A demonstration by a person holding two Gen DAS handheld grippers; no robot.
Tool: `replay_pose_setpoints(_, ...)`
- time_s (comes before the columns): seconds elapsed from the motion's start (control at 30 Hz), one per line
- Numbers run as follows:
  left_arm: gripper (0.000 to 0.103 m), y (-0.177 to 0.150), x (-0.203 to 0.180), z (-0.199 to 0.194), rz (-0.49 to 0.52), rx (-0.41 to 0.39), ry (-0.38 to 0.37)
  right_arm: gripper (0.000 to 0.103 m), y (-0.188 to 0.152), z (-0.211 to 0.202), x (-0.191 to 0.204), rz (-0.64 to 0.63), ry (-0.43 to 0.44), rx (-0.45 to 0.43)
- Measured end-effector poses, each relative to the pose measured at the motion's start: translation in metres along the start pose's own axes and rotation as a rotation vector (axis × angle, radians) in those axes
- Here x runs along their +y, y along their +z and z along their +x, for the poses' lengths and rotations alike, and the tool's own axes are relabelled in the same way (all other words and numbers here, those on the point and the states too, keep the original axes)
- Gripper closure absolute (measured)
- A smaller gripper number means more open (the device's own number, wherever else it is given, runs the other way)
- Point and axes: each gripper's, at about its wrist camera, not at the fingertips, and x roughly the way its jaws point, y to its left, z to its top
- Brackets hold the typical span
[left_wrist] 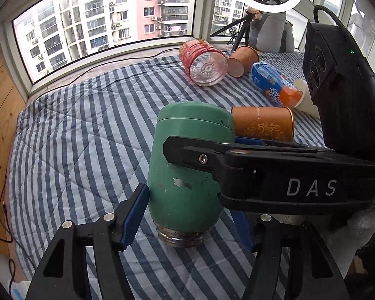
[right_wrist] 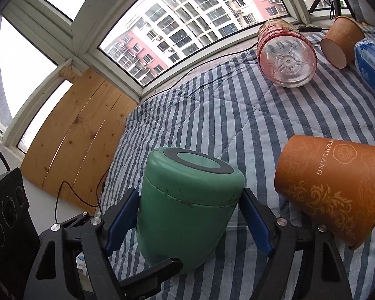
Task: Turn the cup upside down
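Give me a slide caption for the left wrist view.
Both grippers close around an inverted green metal cup, threaded mouth down on the striped quilt.

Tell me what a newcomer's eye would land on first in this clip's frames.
The green cup dominates both views: it stands upside down on the striped quilt, threaded mouth down, with both grippers around it. The right gripper brackets its body, and the left gripper flanks its lower part. Behind lie an orange paper cup on its side and a clear plastic bottle near the window.
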Motion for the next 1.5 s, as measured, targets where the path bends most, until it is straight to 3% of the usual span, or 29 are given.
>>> replay_pose_setpoints(0.4,0.035,-0.034,-0.054,-0.027,0.032,-0.066,0.003,0.028,-0.038,-0.069,0.011,-0.165,-0.03,-0.106)
replay_pose_setpoints(0.67,0.035,-0.038,-0.108,-0.025,0.06,-0.119,-0.071,0.029,-0.057,-0.126,-0.001,-0.282,-0.122,-0.204)
replay_pose_setpoints(0.9,0.035,-0.025,-0.159,-0.007,0.099,-0.153,-0.124,0.03,-0.051,-0.159,-0.034,-0.313,-0.202,-0.269)
replay_pose_setpoints(1.2,0.034,-0.021,-0.211,0.019,0.155,-0.215,-0.079,0.03,-0.054,-0.179,-0.063,-0.393,-0.285,-0.332)
replay_pose_setpoints(1.5,0.034,-0.02,-0.219,0.031,0.149,-0.226,-0.098,0.029,-0.062,-0.181,-0.074,-0.417,-0.309,-0.367)
